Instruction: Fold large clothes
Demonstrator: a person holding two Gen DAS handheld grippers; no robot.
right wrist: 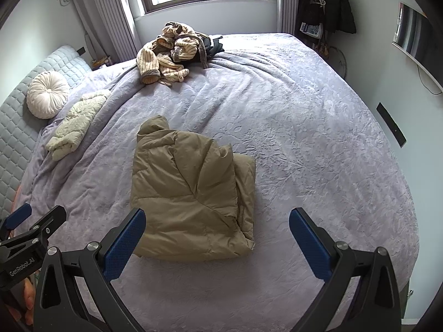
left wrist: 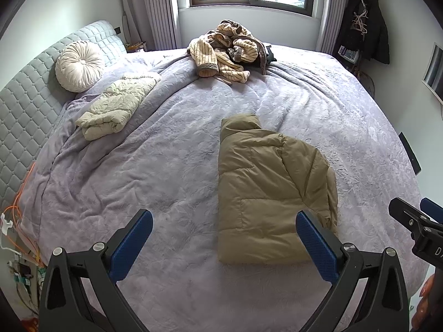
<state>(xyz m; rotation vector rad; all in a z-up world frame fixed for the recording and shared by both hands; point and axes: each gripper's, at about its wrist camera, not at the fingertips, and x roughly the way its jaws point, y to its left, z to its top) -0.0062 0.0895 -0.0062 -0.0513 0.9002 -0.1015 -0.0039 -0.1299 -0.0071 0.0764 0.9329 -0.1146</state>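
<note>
An olive puffer jacket [left wrist: 265, 191] lies folded in half lengthwise on the lavender bedspread [left wrist: 171, 160], collar pointing to the window; it also shows in the right wrist view [right wrist: 191, 193]. My left gripper [left wrist: 224, 221] is open and empty, held above the bed near the jacket's lower left edge. My right gripper [right wrist: 217, 221] is open and empty, above the jacket's bottom hem; its tip shows in the left wrist view [left wrist: 412, 221]. The left gripper's tip shows in the right wrist view [right wrist: 33, 227].
A folded cream quilted jacket [left wrist: 113, 108] lies near the grey headboard [left wrist: 25, 105] beside a round pillow [left wrist: 79, 66]. A heap of striped and dark clothes [left wrist: 227, 52] sits at the far edge below the window. Cables [left wrist: 19, 221] hang at the bed's left side.
</note>
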